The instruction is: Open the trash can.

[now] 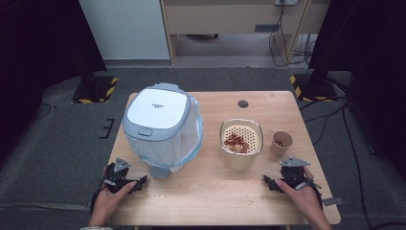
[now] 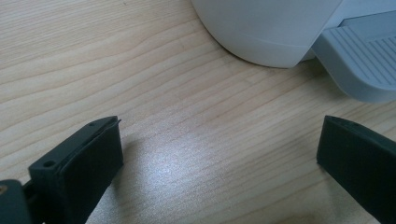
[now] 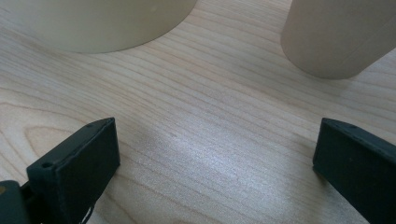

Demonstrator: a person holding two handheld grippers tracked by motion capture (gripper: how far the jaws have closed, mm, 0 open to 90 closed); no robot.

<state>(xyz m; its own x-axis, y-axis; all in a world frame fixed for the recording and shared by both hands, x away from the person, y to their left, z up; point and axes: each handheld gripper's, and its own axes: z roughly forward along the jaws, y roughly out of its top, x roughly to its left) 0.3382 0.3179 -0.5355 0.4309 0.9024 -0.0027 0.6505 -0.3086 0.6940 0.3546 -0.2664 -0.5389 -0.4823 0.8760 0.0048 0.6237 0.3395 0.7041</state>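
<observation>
Resting low at the table's near corners: left gripper by the pedal bin, right gripper near strainer bowl and paper cup. Both jaws wide, empty.

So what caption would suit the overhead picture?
Two open hand-held grippers, left gripper and right gripper, rest before a pedal bin and strainer bowl.

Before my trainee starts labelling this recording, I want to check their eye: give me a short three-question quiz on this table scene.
1. True or false: the bin has its lid shut.
2. What stands nearest the right gripper: A) the bin, B) the paper cup, C) the table's cable hole?
3. What lies in the beige strainer bowl?

Key: 1 true; 2 B; 3 reddish-brown food pieces, on its perforated insert.
</observation>
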